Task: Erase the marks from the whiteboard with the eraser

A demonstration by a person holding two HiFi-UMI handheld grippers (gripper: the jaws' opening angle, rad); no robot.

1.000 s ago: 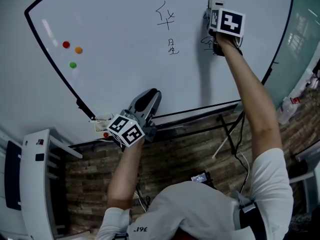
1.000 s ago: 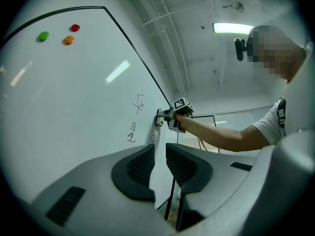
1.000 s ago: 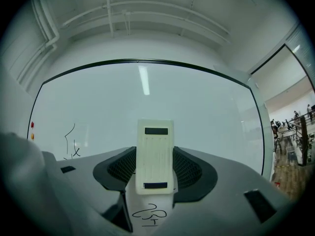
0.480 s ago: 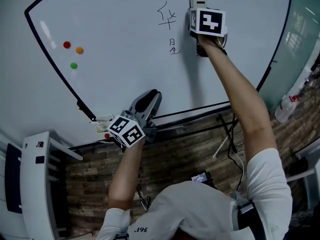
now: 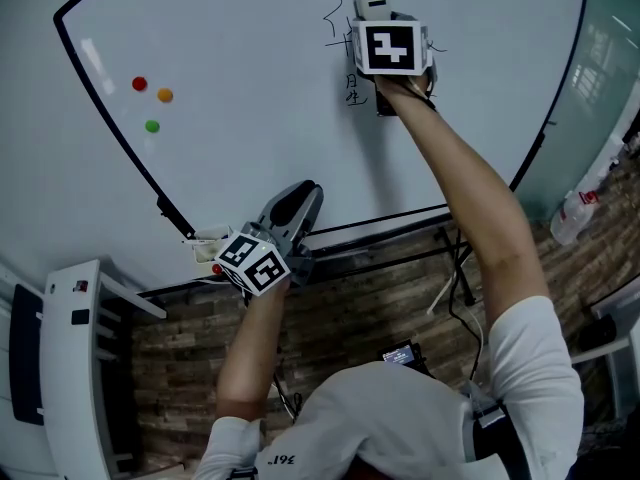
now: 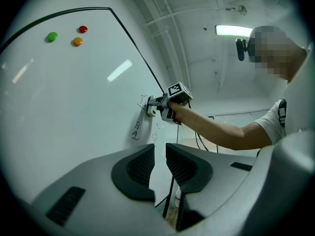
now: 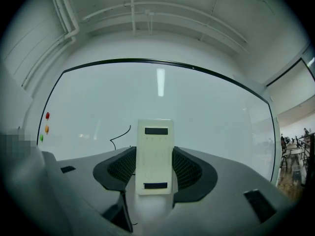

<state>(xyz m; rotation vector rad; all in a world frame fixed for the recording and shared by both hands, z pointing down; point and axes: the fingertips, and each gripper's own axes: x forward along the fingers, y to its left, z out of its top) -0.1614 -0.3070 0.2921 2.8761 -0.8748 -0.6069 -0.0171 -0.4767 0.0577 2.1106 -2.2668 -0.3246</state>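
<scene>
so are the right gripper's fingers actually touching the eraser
Touching. The right gripper view shows the white eraser clamped between the right gripper's fingers, each pressed against a side with no gap.

Head view steeply down; gripper views along jaws; all share whiteboard [image 5: 250, 63].

Office or lab room, big whiteboard [image 5: 250, 88] with coloured magnets [image 5: 152, 126], glass partition [image 5: 600, 63], exposed ceiling pipes [image 7: 147, 14], strip light [image 6: 231, 30], plank floor [image 5: 380, 313]
</scene>
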